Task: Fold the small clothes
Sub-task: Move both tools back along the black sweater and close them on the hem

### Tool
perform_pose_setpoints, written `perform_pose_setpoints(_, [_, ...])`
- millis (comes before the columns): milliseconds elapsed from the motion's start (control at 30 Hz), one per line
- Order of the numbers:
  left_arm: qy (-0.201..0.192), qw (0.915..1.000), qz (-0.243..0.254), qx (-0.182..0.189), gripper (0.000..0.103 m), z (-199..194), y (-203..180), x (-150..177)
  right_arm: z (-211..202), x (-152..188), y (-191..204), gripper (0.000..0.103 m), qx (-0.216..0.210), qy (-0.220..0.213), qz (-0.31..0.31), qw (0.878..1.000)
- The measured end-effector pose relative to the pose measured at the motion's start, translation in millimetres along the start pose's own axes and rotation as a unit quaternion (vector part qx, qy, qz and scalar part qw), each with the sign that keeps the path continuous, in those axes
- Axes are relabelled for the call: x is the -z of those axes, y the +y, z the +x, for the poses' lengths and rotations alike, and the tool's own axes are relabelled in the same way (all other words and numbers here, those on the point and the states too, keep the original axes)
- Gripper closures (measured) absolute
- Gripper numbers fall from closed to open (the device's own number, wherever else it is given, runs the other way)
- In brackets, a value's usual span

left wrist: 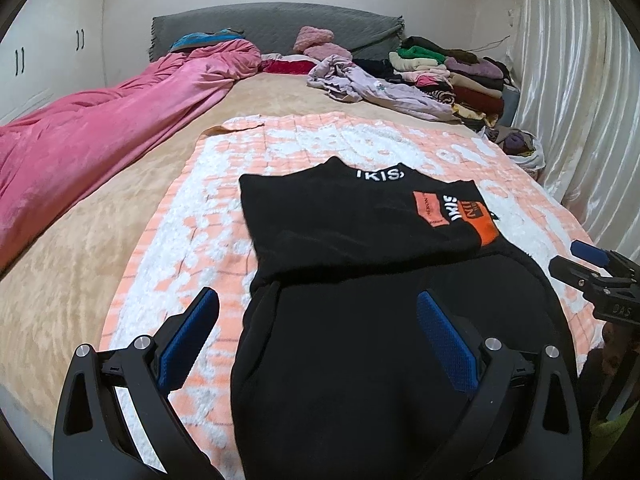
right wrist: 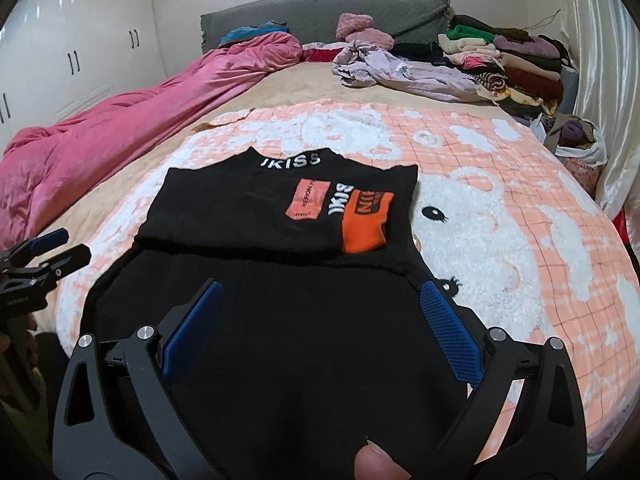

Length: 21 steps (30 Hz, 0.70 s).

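Grippers both hover low over the near hem of the black top (right wrist: 256, 216), nothing held. Left gripper (left wrist: 318, 338): jaws wide, left finger over the towel, right finger over the cloth, so it straddles the top's left edge. Right gripper (right wrist: 320, 330): jaws wide too, both fingers over black fabric near the right edge. A fingertip (right wrist: 374, 462) shows at the bottom of the right wrist view, prob. the person's thumb.

Top lies flat on the peach/white cartoon towel (right wrist: 500, 208), collar away from the cams, sleeves already folded inward across the chest. My read: side folds done, hem-to-collar fold next, which explains one gripper per hem corner. Towel likely serves as a clean, flat work surface on the bed (left wrist: 100, 232).

Text: collar reads "IKISS" in white. Folded sleeve shows orange patches, sideways "IKIS", plus small print too tiny to read.

Further back: rumpled pink duvet (left wrist: 100, 128) along the left, loose lilac garment (right wrist: 404, 72) mid-bed, stack of folded clothes (right wrist: 516, 64) at the far right by the grey headboard (left wrist: 276, 26).
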State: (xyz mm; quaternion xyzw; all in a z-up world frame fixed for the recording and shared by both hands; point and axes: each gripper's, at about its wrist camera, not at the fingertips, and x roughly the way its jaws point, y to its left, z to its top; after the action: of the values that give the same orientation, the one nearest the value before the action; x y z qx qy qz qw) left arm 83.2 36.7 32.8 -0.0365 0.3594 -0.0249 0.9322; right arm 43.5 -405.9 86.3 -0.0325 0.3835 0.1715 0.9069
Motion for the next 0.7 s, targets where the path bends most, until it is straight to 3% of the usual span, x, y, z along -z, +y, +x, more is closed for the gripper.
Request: perform_pose_setpoints(700, [0.067,0.9961,-0.040,-0.040,0.005,3,45,55,-11,50,-49,0.010,0.026,0.048,0.027,0.998])
